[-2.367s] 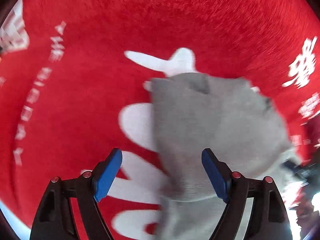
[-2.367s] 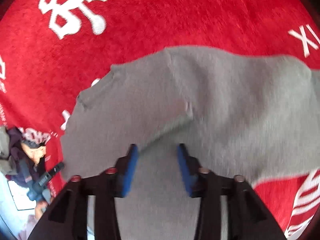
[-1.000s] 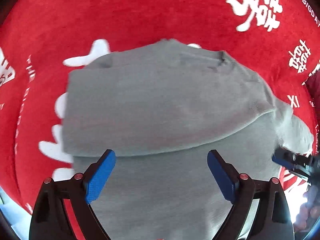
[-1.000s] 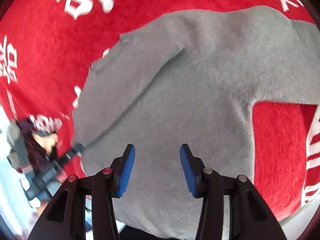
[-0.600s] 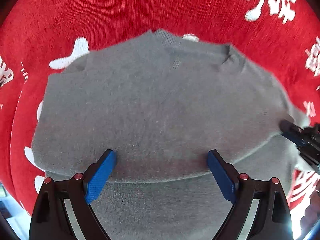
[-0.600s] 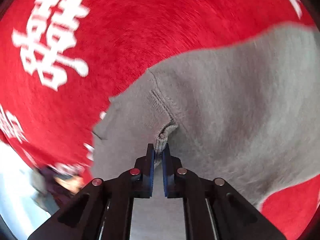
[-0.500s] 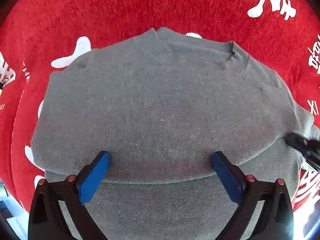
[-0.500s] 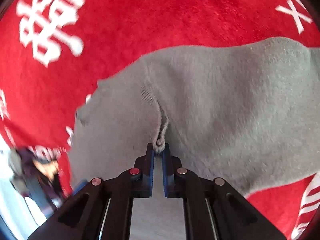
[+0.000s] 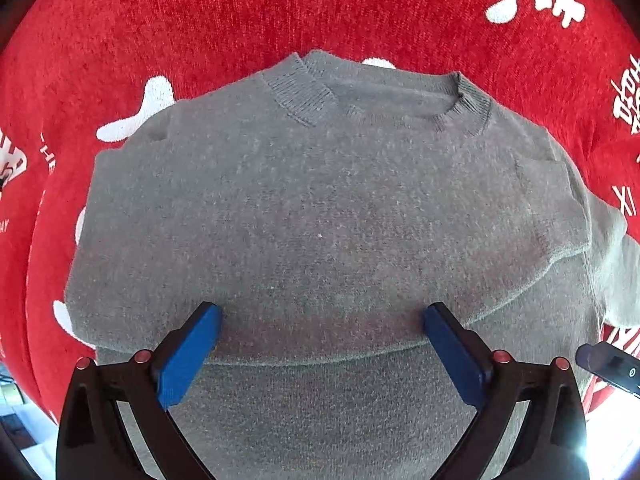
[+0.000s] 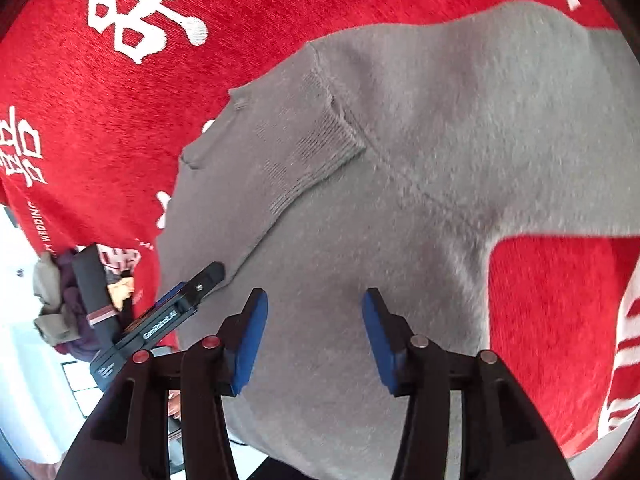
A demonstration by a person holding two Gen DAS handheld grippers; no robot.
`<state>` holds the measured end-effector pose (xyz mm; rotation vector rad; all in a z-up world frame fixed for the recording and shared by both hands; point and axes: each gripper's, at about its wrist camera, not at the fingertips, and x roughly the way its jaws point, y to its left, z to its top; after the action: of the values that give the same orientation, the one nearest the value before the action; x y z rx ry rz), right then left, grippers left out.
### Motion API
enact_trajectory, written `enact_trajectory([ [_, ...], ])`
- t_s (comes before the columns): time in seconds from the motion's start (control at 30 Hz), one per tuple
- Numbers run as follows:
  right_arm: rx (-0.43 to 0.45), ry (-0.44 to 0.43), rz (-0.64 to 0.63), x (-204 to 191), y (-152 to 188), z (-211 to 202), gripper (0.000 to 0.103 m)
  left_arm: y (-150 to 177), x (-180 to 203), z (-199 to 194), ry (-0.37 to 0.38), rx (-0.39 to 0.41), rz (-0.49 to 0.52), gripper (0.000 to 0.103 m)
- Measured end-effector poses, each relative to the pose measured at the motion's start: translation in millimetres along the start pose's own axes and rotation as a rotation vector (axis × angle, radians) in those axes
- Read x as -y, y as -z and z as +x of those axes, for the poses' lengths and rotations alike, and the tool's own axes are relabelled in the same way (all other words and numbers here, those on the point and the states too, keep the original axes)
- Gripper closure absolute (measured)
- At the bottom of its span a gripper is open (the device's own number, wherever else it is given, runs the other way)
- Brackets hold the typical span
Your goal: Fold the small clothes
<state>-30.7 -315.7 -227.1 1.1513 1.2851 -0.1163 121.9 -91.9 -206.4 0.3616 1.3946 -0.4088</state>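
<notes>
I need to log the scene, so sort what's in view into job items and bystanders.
For the job:
- grey sweater, partly folded
- left hand-held gripper, open above it
- right hand-held gripper, jaws just opened, nothing between them

Just lying about:
- red cloth with white characters beneath
- bundle of clothes at the edge

The grey sweater [image 9: 320,216] is a soft, matt knit with a faintly fuzzy, speckled nap; its neckband [image 9: 466,110] and the cuff [image 10: 316,140] lying on its body are ribbed. The red cloth [image 9: 160,20] beneath it is a plush, chenille-like pile in fine rows, with white characters [image 10: 144,8] that look woven in. The left gripper [image 9: 320,316] and right gripper [image 10: 314,304] have black, smooth, slightly glossy plastic frames, small shiny red and silvery round fasteners, and matt blue pads [image 9: 188,356] with a fine grain.
</notes>
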Motion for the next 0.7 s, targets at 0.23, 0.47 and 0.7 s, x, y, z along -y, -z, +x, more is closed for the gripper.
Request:
enact_trajectory([
  [0.23, 0.068, 0.009, 0.013, 14.0, 9.1, -22.9, 0.048, 3.7, 35.5, -18.5, -0.032, 0.001, 0.097, 0.001],
  [0.47, 0.053, 0.074, 0.055, 41.5, 10.7, -35.8, 0.039, 5.5, 76.2, -36.8, 0.006, 0.007, 0.153, 0.001],
  [0.7, 0.146, 0.087, 0.136, 76.3, 12.7, -76.0, 0.034, 9.9, 138.6, -41.7, 0.029, 0.015, 0.250, 0.001],
])
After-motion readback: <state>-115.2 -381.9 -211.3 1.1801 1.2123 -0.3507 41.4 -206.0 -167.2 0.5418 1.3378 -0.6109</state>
